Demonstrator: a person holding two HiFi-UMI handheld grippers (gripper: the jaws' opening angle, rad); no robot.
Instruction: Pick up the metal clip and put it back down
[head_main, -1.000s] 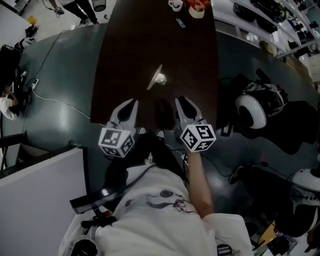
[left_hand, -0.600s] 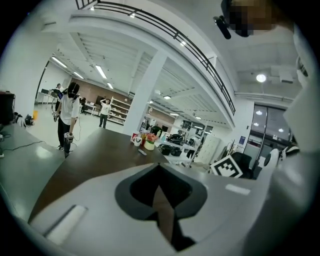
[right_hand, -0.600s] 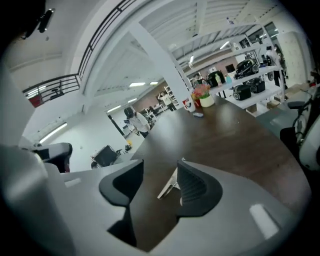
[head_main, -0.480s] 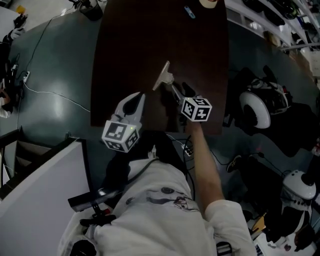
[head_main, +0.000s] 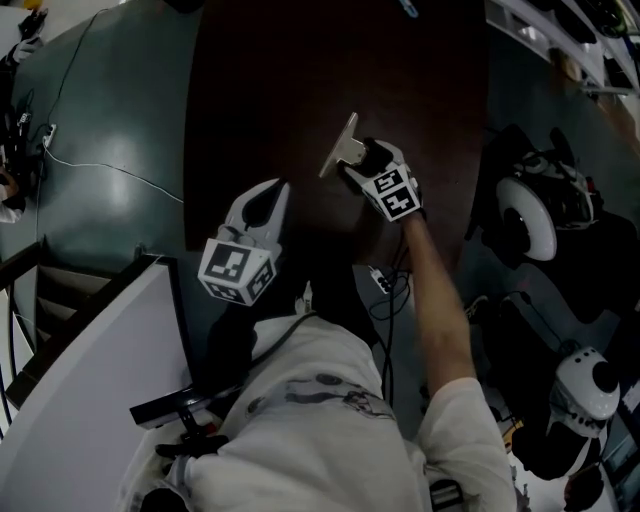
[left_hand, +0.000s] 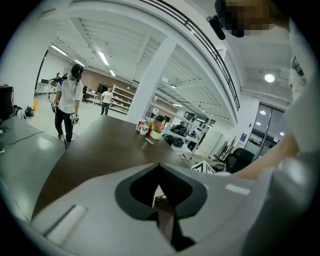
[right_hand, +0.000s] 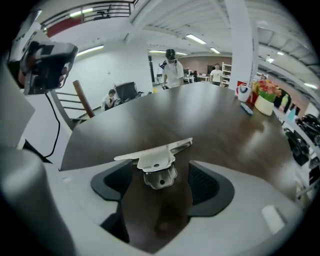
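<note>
**A:** Where's the metal clip?

**B:** On the table, between the jaws of the right gripper, which have just been opening wide. Centre them on its body and squeeze evenly. Left gripper: jaws together.

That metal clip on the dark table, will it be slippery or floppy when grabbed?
Probably stiff: the metal clip looks like bent sheet metal. Likely slippery, its surface being smooth and shiny. Gripped by its small tab, it may pivot, since the long bar overhangs.
</note>
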